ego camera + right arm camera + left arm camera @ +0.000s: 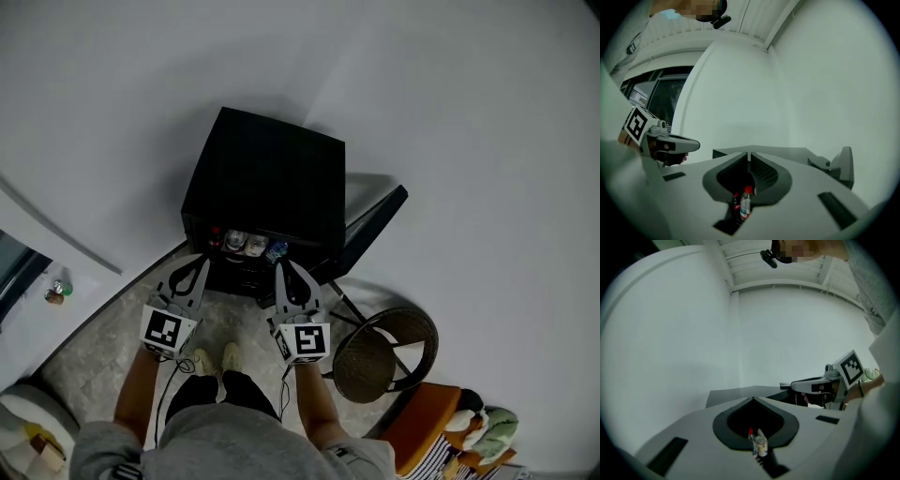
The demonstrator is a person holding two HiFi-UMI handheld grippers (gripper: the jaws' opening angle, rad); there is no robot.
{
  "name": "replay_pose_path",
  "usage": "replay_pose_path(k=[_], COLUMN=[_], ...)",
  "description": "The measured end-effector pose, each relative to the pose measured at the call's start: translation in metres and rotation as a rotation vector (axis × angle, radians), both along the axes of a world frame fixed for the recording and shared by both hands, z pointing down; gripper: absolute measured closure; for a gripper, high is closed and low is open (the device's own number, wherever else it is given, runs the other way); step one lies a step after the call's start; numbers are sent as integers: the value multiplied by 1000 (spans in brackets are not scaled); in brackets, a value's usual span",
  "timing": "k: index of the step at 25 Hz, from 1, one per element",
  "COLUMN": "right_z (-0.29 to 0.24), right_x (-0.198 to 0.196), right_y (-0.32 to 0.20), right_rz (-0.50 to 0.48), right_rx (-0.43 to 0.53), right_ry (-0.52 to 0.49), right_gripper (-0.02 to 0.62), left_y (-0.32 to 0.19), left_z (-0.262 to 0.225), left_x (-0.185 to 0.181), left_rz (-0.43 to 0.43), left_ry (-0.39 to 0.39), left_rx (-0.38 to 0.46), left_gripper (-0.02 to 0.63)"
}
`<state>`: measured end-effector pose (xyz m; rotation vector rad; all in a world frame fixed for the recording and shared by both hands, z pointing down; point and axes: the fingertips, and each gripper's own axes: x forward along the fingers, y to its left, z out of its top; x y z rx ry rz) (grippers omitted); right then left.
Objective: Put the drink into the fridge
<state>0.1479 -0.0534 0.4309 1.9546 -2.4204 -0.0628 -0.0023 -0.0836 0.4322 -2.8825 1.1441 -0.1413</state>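
Note:
A black mini fridge (pixel 267 173) stands against the white wall with its door (pixel 373 228) swung open to the right. Several drinks (pixel 246 242) stand on its top shelf. Both grippers hover side by side in front of the opening, pointing level at it. My left gripper (pixel 198 261) is shut with nothing between its jaws, tips meeting (pixel 752 399). My right gripper (pixel 280 266) is shut too and holds nothing, only a thin slit showing (pixel 748 153). Beyond the jaws I see a red-capped bottle (pixel 746 202) and a pale bottle (pixel 762 444) in the dark fridge interior.
A round wicker chair (pixel 384 352) on a metal frame stands right of the fridge door. An orange cushion (pixel 427 427) and soft toys (pixel 486 427) lie at the lower right. The person's feet (pixel 216 359) rest on the stone floor. Small bottles (pixel 56 292) sit on a ledge at left.

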Motion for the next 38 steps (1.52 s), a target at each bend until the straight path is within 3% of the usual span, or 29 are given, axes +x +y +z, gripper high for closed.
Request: replay_pose_path(k=[6,17,38], right_z=[-21,-32,-32], right_x=[-7,0,2], right_y=[24,57,54], right_rz=[-42,-18,-53], right_rx=[-8,-6,5], right_ry=[16,-12,-26], right_gripper=[557,557,563], left_y=[16,46,47], left_z=[-28,-35,-40], left_x=[-11,-26,-17], left_rz=[-21,-47,-56], left_ry=[6,-9,-2], left_rx=[7,-10,-14], left_gripper=[604,604,604])
